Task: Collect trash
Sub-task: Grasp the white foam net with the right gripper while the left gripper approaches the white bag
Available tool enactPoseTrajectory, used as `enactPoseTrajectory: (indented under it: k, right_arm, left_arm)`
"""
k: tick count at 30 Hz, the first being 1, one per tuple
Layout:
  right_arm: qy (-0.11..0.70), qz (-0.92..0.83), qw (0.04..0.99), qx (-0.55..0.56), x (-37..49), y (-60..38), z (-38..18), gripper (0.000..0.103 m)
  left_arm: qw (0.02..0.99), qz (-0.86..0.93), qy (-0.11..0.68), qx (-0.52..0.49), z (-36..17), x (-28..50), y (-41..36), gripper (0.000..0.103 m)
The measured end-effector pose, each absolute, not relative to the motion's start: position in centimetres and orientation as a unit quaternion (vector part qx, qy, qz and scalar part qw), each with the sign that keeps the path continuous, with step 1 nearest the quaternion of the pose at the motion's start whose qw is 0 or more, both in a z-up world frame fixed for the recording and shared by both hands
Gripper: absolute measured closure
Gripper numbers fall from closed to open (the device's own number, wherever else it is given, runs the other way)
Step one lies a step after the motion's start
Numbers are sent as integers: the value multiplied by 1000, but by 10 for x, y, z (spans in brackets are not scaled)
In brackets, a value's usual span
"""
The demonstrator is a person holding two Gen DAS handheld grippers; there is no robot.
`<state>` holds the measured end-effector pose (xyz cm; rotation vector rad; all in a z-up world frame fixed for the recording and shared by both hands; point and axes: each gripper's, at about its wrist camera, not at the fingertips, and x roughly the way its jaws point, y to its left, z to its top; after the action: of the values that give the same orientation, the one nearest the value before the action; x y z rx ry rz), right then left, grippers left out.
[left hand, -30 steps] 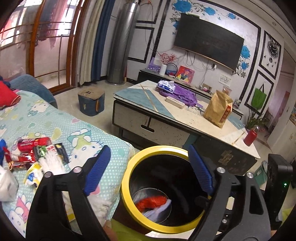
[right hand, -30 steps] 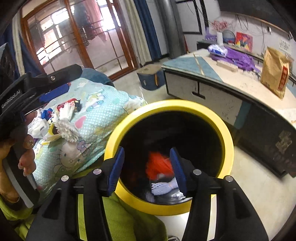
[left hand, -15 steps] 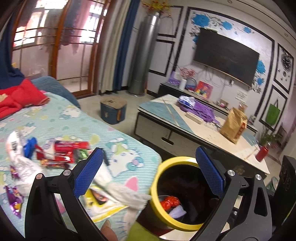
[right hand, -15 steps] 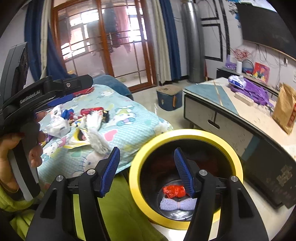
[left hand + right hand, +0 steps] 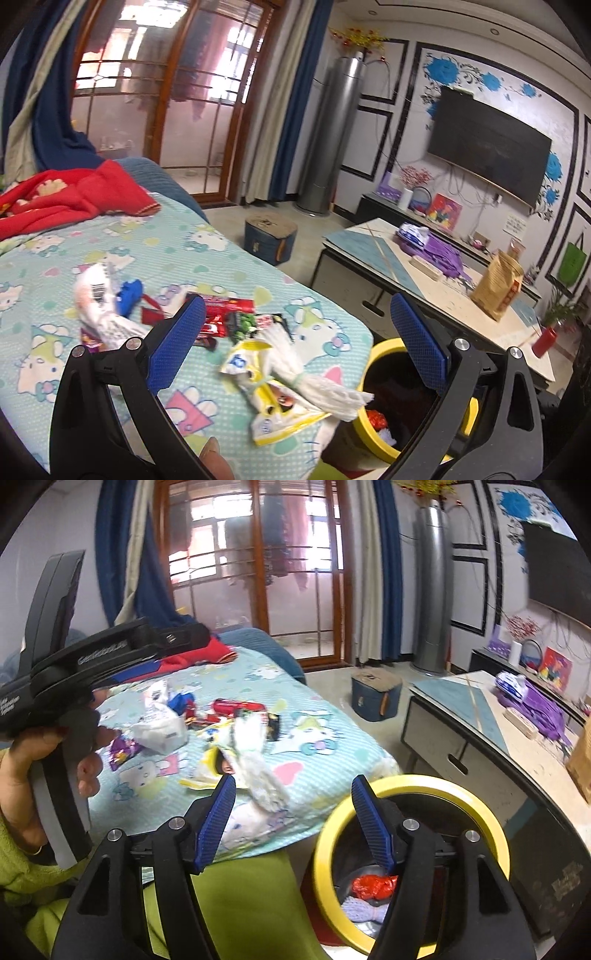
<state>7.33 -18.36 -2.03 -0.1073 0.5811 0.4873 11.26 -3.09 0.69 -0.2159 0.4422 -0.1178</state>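
A yellow-rimmed black trash bin (image 5: 384, 345) stands beside the bed; it also shows in the right wrist view (image 5: 436, 786), with red crumpled trash (image 5: 373, 884) inside. Several wrappers lie on the Hello Kitty bedsheet (image 5: 44, 266): a white tassel bundle (image 5: 314, 373) on a yellow wrapper (image 5: 273, 421), a red wrapper (image 5: 225, 306), a white crumpled bag (image 5: 96, 299). My left gripper (image 5: 295, 343) is open and empty above the bed edge, over the wrappers. My right gripper (image 5: 293, 819) is open and empty between the bed edge and the bin.
A coffee table (image 5: 391, 266) with a brown paper bag (image 5: 496, 291) and purple cloth stands beyond the bin. A blue stool (image 5: 269, 236) sits on the floor. A red blanket (image 5: 59, 195) lies at the bed's far end. A green-clad leg (image 5: 240, 904) is below.
Both grippers have pulled up and away from the bin toward the bed. The wrappers on the sheet have come into the middle of both views. Both stay open and empty.
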Motion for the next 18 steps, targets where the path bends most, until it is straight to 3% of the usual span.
enactPoseTrajectory:
  k: [18]
  right_arm:
    - [298,296,904,-82,82,-121,-22,36]
  left_arm:
    - [961,32,225,-156,-3,101,39,11]
